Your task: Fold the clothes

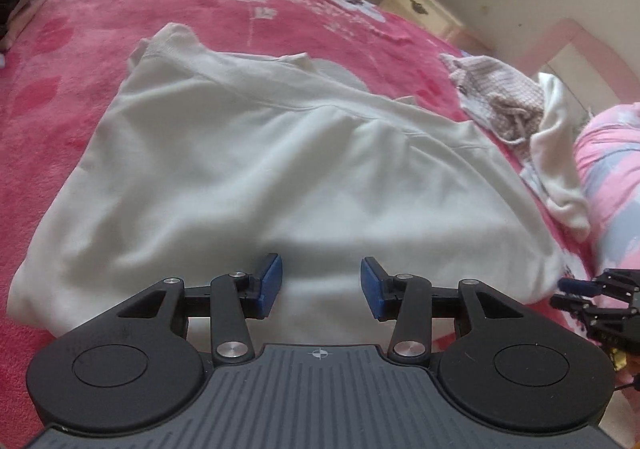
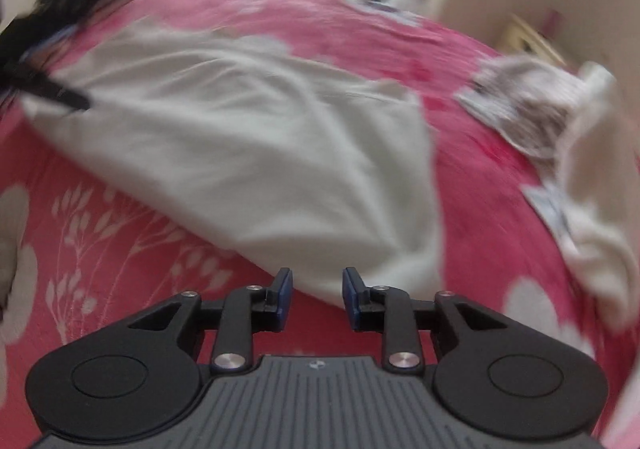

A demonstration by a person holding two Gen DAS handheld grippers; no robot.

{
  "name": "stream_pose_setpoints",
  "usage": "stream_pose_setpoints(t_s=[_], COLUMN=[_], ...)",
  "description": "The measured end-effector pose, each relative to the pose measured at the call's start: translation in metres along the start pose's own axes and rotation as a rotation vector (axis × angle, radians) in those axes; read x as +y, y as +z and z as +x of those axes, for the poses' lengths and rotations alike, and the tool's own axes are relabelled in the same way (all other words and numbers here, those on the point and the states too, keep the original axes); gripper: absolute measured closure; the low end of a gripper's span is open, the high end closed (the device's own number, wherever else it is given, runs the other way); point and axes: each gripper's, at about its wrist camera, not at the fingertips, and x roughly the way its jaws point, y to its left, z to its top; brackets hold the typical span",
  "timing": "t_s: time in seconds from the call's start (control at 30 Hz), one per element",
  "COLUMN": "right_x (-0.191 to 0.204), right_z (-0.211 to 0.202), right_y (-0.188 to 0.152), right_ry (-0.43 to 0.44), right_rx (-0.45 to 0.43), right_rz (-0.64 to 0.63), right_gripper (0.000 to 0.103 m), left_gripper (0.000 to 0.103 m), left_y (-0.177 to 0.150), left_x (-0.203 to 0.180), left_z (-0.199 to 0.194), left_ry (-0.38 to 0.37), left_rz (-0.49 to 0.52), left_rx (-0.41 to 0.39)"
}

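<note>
Spread across nearly the whole frame in both views: a pink floral bedspread [image 1: 120, 29], fleecy, with pale leaf and flower prints.

Lying on it, filling the middle of the left wrist view: a white sweatshirt [image 1: 248, 177], flat and partly folded, with a ribbed cuff or hem bunched at its upper left and seams running across its upper part. In the right wrist view the same garment reaches from upper left down to a point just above the gripper fingers, blurred by motion.

At the right edge of both views: a heap of other clothes [image 1: 532, 121], a pinkish knit piece with a cream garment draped beside it, apart from the sweatshirt.

Upper right of the left wrist view: a cream nightstand [image 1: 424, 7] against the wall.

Bottom centre of the left wrist view: left gripper [image 1: 321, 286], jaws parted, blue pads hovering over the sweatshirt's near edge, nothing between them.

Bottom centre of the right wrist view: right gripper [image 2: 316, 298], jaws narrowly parted, nothing pinched, over the sweatshirt's lower corner and the bedspread. Also visible at the lower right edge of the left wrist view.
</note>
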Motion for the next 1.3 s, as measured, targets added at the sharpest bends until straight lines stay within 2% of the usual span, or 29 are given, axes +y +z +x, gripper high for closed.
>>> stream_pose_setpoints(t_s=[0.1,0.2,0.3,0.37,0.47,0.57,0.67,0.87,1.0,1.07,1.1,1.17,1.27,1.3], right_x=[0.01,0.01,-0.012,-0.031,-0.068,-0.08,-0.082,-0.101,-0.098,-0.093,-0.091,-0.088,-0.09,-0.09], right_z=[0.025,0.048,0.045,0.04,0.016,-0.012,-0.019,0.006,0.041,0.057,0.062,0.064,0.04,0.031], right_y=[0.007,-0.003,-0.016,-0.026,-0.035,-0.038,-0.037,-0.053,-0.072,-0.079,-0.083,-0.085,-0.068,-0.061], right_ry=[0.043,0.028,-0.016,-0.133,-0.145,-0.092,-0.033,0.349,0.479,0.498,0.511,0.515,0.533,0.517], right_rx=[0.012,0.08,0.142,0.208,0.218,0.126,0.097,0.11,0.16,0.196,0.194,0.147,-0.012,-0.039], right_rz=[-0.081,-0.178,-0.186,-0.178,0.076,0.269,0.403,1.076,1.394,1.499,1.54,1.566,1.423,1.349], right_gripper=[0.085,0.088,0.089,0.089,0.088,0.088,0.086,0.083,0.081,0.081,0.084,0.099,0.1,0.1], left_gripper=[0.06,0.06,0.06,0.06,0.06,0.06,0.06,0.059,0.059,0.059,0.059,0.059,0.059,0.059], left_y=[0.001,0.001,0.001,0.0,-0.001,-0.001,0.0,-0.004,-0.01,-0.011,-0.012,-0.012,-0.01,-0.009], left_x=[0.005,0.01,0.014,0.014,0.013,0.013,0.012,0.009,0.013,0.016,0.018,0.023,0.032,0.035], left_z=[0.001,0.003,0.004,0.004,0.005,0.003,0.0,-0.01,-0.01,-0.01,-0.01,-0.01,-0.012,-0.012], left_ry=[0.02,0.023,0.013,0.011,0.012,0.011,0.008,0.019,0.018,0.018,0.017,0.014,0.001,-0.002], left_rz=[0.0,-0.006,-0.01,-0.003,0.009,0.004,-0.009,0.005,-0.007,-0.015,-0.02,-0.036,-0.069,-0.077], left_rx=[0.0,0.001,0.003,0.002,-0.001,-0.004,-0.006,-0.019,-0.011,-0.012,-0.013,-0.015,-0.014,-0.013])
